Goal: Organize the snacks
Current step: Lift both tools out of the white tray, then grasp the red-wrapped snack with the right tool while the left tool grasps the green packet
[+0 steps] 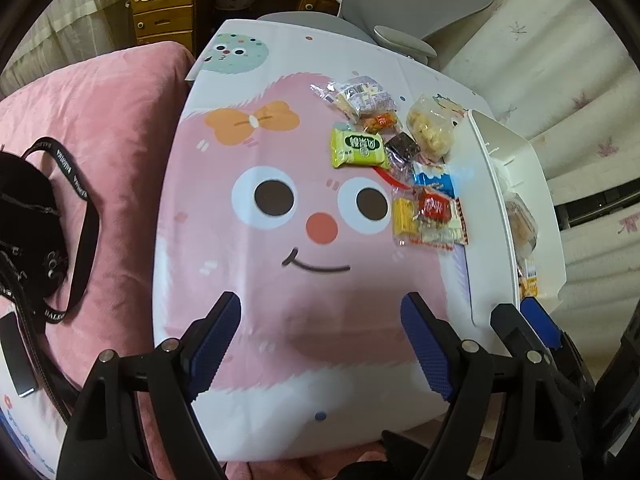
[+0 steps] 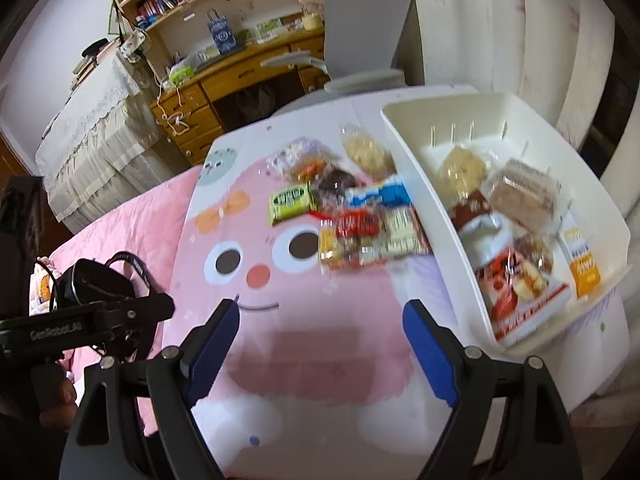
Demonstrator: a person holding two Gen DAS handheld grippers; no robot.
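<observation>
A pink blanket [image 1: 100, 128] lies under a cartoon-face board [image 1: 280, 208]. On the board's right side sits a white bin [image 2: 432, 200] already holding several snacks [image 2: 516, 236]. A loose pile of snacks [image 1: 400, 160] lies just left of the bin, a green packet [image 1: 357, 148] at its edge. The left gripper [image 1: 320, 344] and right gripper [image 2: 320, 344] both hover with jaws apart, empty.

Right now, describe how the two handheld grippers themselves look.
Both match: the left gripper and right gripper each have two fingers with textured blue pads on black angular arms, joined by silver round pivot pins. In the right wrist view, the left gripper's black body carries white lettering, too blurred to read reliably.
</observation>
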